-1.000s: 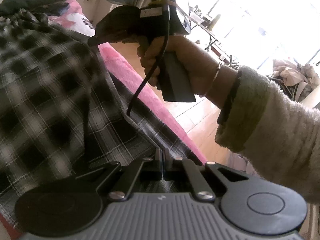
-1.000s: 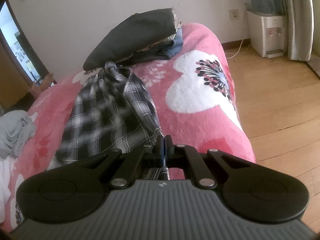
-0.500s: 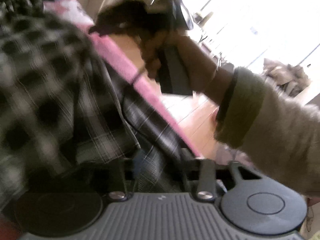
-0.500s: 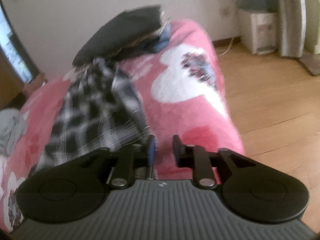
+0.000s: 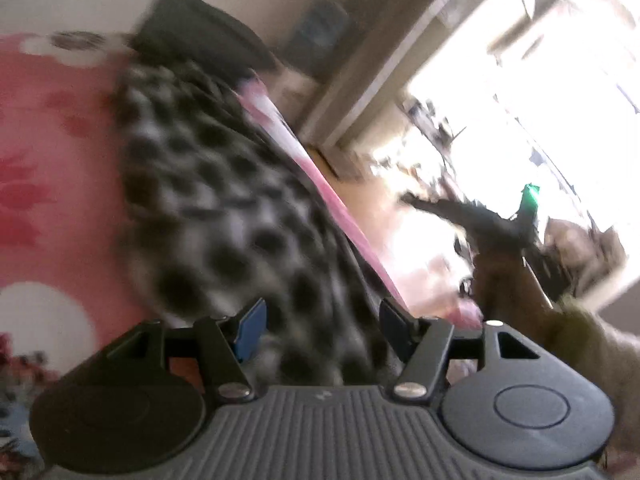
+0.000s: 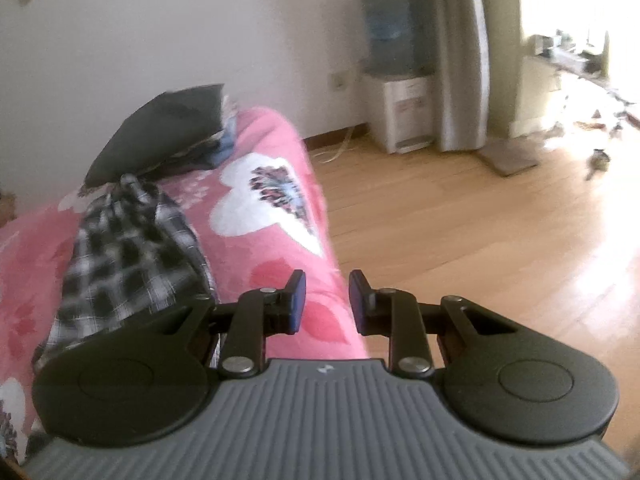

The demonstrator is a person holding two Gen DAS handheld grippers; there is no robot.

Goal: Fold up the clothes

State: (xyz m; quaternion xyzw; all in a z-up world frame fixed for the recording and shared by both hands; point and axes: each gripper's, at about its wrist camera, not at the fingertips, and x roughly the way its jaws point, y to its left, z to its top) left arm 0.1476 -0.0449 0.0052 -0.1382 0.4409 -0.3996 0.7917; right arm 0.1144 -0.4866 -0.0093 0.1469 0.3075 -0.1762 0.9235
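A black-and-white plaid shirt [image 6: 128,256] lies lengthwise on the pink flowered bed [image 6: 276,208]. In the left wrist view the shirt [image 5: 224,216] is blurred and fills the middle. My left gripper [image 5: 322,320] is open, its jaws wide apart just above the shirt's near end, holding nothing. My right gripper [image 6: 327,300] is open and empty, over the bed's right edge, to the right of the shirt. The right gripper and the hand holding it also show in the left wrist view [image 5: 492,224], off the bed.
A stack of folded dark clothes [image 6: 160,132] sits at the bed's far end by the wall. A water dispenser [image 6: 396,92] and a curtain [image 6: 460,52] stand at the back. Wood floor [image 6: 480,240] lies right of the bed.
Both grippers were shut on the shirt's near edge and have opened and let it go. The shirt has dropped onto the bed. The right gripper has swung right, away from the shirt.
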